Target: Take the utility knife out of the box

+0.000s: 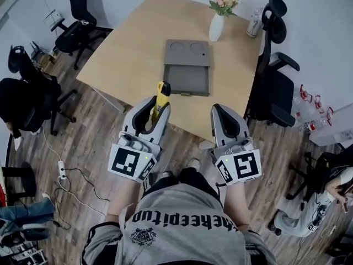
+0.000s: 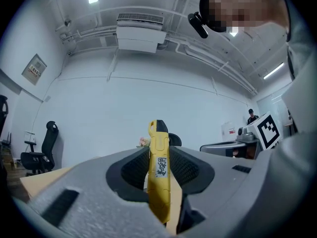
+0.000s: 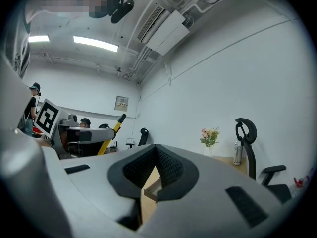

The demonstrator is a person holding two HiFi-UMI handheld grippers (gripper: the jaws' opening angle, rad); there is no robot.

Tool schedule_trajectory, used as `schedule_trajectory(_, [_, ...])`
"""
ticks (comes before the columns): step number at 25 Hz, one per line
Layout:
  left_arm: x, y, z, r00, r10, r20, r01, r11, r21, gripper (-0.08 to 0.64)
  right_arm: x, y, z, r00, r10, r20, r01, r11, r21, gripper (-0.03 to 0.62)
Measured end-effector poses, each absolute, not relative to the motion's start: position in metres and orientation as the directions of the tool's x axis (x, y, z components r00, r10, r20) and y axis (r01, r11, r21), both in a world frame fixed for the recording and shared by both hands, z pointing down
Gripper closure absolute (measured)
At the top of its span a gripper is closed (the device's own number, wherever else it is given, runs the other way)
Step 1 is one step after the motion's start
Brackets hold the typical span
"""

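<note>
Holding the knife [image 2: 159, 175] pinched in my left gripper [image 1: 155, 110], its long axis running forward past the fingertips. It's clear of the box [image 1: 187, 70], which lies well ahead on the table [image 1: 127, 54]. My right gripper [image 3: 156, 157] is pressed together on nothing.

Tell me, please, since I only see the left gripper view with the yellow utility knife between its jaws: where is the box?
Observer: The grey box lies open on the wooden table, lid folded back.
Operator: Thank you. Is anything lying in it?
Observer: Its tray looks empty in the head view.
Operator: And the right gripper?
Observer: The right gripper is shut, with nothing between its jaws.
</note>
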State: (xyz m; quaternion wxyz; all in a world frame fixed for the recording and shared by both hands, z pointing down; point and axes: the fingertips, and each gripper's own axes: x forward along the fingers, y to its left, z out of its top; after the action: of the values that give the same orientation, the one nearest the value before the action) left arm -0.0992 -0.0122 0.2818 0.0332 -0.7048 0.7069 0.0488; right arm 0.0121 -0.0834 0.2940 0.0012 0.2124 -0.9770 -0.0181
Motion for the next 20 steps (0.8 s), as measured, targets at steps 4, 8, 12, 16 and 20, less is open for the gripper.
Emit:
schedule_trajectory(4, [-0.098,0.002,0.283,0.019,-0.992,-0.121,-0.999,-0.023,0.030,0.423,0.016,-0.068,0.294,-0.898,-0.439,0.001,-0.439,0.898,0.040,0.586])
schedule_trajectory(8, [-0.100,0.016,0.284,0.039,-0.991,-0.127,-0.998,-0.044,0.038,0.423,0.016,-0.051,0.295,-0.890,-0.456,0.007,-0.455,0.889,0.042,0.586])
schedule_trajectory(12, [-0.101,0.031,0.284,0.051,-0.990,-0.133,-0.997,-0.058,0.045,0.423,0.016,-0.035,0.296,-0.882,-0.471,0.009,-0.470,0.882,0.040,0.586])
schedule_trajectory(16, [-0.100,0.045,0.285,0.061,-0.988,-0.141,-0.997,-0.068,0.047,0.424,0.017,-0.019,0.298,-0.878,-0.479,0.009,-0.478,0.877,0.043,0.586])
schedule_trajectory(20, [-0.101,0.057,0.283,0.066,-0.987,-0.147,-0.996,-0.073,0.042,0.425,0.018,-0.007,0.297,-0.873,-0.487,0.001,-0.487,0.873,0.040,0.586])
